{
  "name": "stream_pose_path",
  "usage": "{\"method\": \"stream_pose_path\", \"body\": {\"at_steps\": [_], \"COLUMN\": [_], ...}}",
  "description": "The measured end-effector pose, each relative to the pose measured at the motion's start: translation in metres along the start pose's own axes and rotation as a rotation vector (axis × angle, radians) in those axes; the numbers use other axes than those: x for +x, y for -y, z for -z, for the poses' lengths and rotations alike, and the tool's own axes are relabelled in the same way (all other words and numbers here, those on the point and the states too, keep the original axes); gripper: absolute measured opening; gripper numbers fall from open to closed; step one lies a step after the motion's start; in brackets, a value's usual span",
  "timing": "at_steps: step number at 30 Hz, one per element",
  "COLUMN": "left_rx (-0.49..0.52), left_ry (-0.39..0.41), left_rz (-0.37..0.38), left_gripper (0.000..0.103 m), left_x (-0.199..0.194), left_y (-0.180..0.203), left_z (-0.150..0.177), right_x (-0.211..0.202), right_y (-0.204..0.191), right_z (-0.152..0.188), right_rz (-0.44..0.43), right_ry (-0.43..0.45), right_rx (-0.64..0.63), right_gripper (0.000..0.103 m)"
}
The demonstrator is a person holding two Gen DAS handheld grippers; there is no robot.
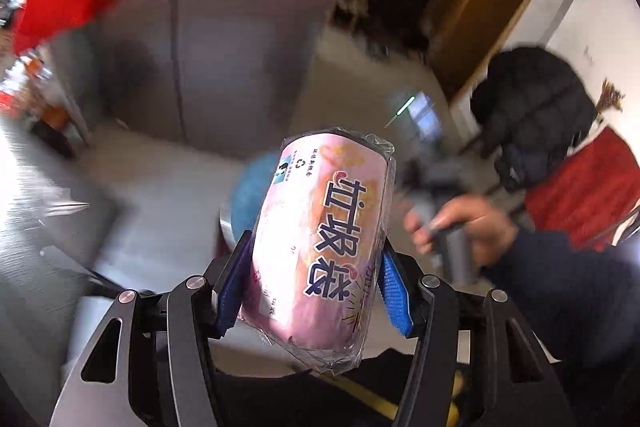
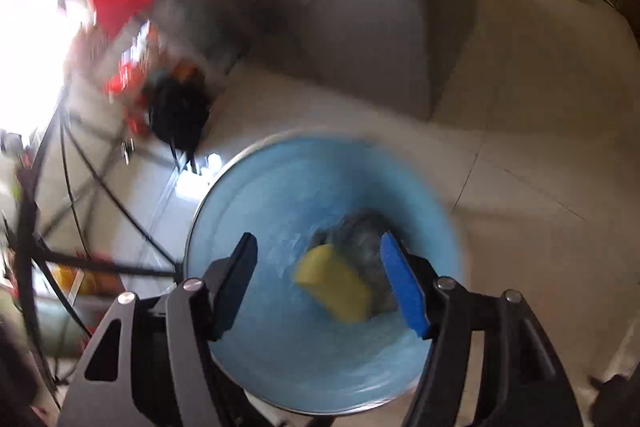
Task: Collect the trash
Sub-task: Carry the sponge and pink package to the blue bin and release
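- We've got the left hand-held gripper (image 1: 316,281) clamped on a pink wrapped roll (image 1: 320,243).
- Our right hand-held gripper (image 2: 320,279) gapes wide over the blue bin (image 2: 256,211); yellow piece (image 2: 334,281) at its 3 o'clock, unpinched.

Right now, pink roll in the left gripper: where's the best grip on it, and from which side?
Grip the pink roll across its lower middle, pads on the two long curved flanks, coming along its length as the left gripper does now. The middle looks firm; the crinkled wrap at both ends looks slippery.

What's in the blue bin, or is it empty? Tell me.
Not empty. The right wrist view looks into the blue bin: a yellow item lies inside beside something dark and crinkly, too blurred to identify.
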State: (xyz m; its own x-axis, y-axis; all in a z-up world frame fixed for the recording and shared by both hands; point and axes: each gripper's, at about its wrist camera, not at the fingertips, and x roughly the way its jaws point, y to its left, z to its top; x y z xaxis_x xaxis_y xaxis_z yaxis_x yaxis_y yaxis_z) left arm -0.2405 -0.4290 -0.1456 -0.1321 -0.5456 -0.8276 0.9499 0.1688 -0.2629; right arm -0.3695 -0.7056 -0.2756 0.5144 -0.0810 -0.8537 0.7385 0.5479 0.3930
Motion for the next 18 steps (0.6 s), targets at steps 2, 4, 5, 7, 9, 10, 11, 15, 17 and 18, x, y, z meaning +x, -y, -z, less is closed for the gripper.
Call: {"method": "stream_pose_path", "body": {"at_steps": [2, 4, 5, 7, 9, 10, 11, 15, 17, 18], "left_rx": [0.004, 0.006, -0.002, -0.033, -0.072, -0.09, -0.097, -0.058, -0.082, -0.094], "left_ry": [-0.066, -0.141, -0.173, -0.201, -0.193, -0.183, -0.176, -0.088, 0.015, 0.054], "left_rz": [0.019, 0.028, 0.029, 0.035, 0.031, 0.04, 0.043, -0.008, -0.009, -0.009], "left_gripper": [0.055, 0.056, 0.056, 0.083, 0.095, 0.095, 0.095, 0.095, 0.095, 0.095], "left_x": [0.043, 0.094, 0.114, 0.14, 0.149, 0.15, 0.148, 0.102, 0.048, 0.025], "left_y": [-0.004, -0.002, -0.002, -0.009, -0.017, -0.019, -0.019, -0.013, -0.022, -0.028], "left_z": [-0.01, -0.02, -0.024, -0.033, -0.039, -0.044, -0.047, -0.047, -0.048, -0.044], "right_x": [-0.027, -0.051, -0.056, -0.064, -0.068, -0.068, -0.068, -0.075, -0.081, -0.084], "right_y": [0.027, 0.055, 0.064, 0.074, 0.077, 0.082, 0.079, 0.048, 0.006, -0.021], "right_z": [-0.002, -0.001, 0.001, 0.008, 0.015, 0.016, 0.016, -0.01, -0.028, -0.037], "right_rz": [0.018, 0.032, 0.036, 0.042, 0.048, 0.047, 0.046, 0.012, -0.034, -0.069], "right_ry": [0.077, 0.132, 0.14, 0.146, 0.137, 0.134, 0.13, 0.14, 0.151, 0.157], "right_rx": [0.047, 0.097, 0.113, 0.131, 0.136, 0.135, 0.129, 0.044, -0.063, -0.12], "right_gripper": [0.071, 0.071, 0.072, 0.073, 0.073, 0.073, 0.073, 0.074, 0.074, 0.077]}}
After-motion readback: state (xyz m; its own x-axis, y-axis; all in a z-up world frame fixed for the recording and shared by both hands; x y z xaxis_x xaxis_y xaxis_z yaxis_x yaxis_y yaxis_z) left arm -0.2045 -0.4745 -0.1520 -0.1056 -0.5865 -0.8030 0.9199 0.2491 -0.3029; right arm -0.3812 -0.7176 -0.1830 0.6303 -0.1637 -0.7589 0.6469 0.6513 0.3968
